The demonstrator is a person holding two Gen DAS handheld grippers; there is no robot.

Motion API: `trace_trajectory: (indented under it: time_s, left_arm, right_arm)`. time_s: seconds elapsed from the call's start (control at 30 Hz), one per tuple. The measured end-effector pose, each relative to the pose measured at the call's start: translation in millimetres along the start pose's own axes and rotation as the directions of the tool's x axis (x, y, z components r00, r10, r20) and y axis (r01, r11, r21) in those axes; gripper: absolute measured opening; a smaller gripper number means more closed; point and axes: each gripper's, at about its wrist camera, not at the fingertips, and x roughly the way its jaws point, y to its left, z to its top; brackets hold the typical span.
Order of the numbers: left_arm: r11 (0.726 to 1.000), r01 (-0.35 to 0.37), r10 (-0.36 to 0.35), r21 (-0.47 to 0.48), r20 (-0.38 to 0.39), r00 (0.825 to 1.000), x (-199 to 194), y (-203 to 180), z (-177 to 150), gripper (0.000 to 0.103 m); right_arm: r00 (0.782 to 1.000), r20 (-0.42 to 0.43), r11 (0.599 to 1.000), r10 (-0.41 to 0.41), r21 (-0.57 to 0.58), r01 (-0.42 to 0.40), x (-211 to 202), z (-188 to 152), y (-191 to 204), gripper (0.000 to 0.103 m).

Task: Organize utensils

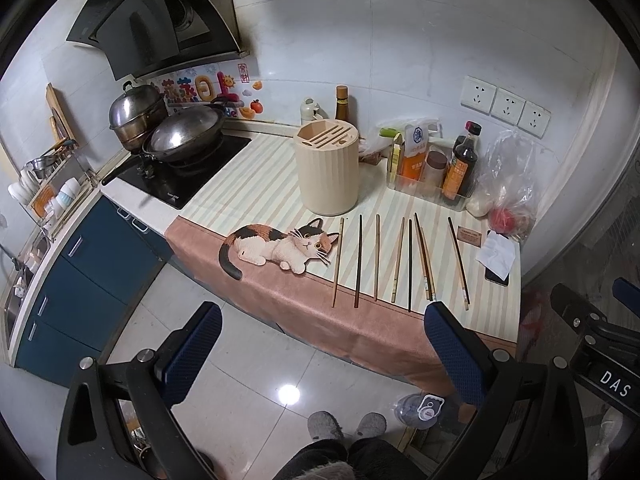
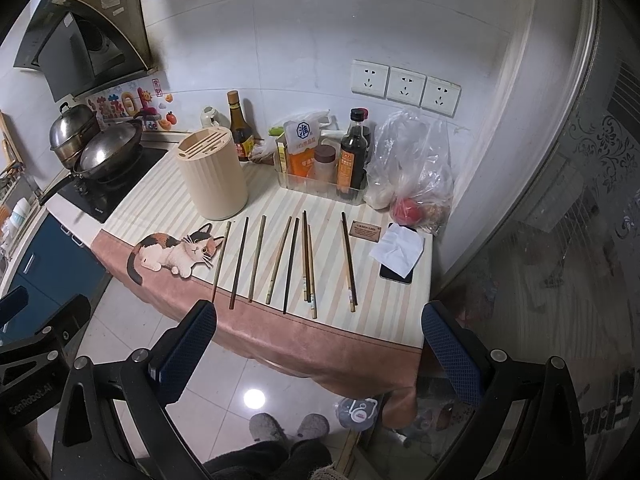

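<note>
Several wooden chopsticks (image 1: 400,260) lie side by side on the striped tablecloth (image 1: 256,196); they also show in the right wrist view (image 2: 288,260). A beige slotted utensil holder (image 1: 327,166) stands behind them, also in the right wrist view (image 2: 212,174). My left gripper (image 1: 324,340) is open and empty, held in front of the table's near edge. My right gripper (image 2: 320,338) is open and empty, also in front of the near edge, to the right of the left one.
A condiment tray with bottles (image 2: 324,168), a plastic bag (image 2: 416,172), a phone under paper (image 2: 398,258) and a small plaque (image 2: 365,231) sit at the right. A wok (image 1: 184,138) and a pot (image 1: 136,114) stand on the stove at the left. A cat print (image 1: 280,248) marks the cloth.
</note>
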Motion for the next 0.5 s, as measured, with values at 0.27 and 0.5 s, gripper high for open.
trace_trajectory:
  time_s: [0.27, 0.5]
  left_arm:
    - [1.000, 0.004, -0.004, 0.000, 0.002, 1.000, 0.5, -0.6, 0.5, 0.103]
    - [1.000, 0.018, -0.018, -0.003, 0.000, 1.000, 7.3, -1.6, 1.4, 0.103]
  right_arm:
    - [1.000, -0.004, 1.000, -0.002, 0.005, 0.002, 1.9, 0.5, -0.9, 0.103]
    - [1.000, -0.006, 1.000, -0.002, 0.012, 0.002, 3.5, -0.8, 0.1, 0.103]
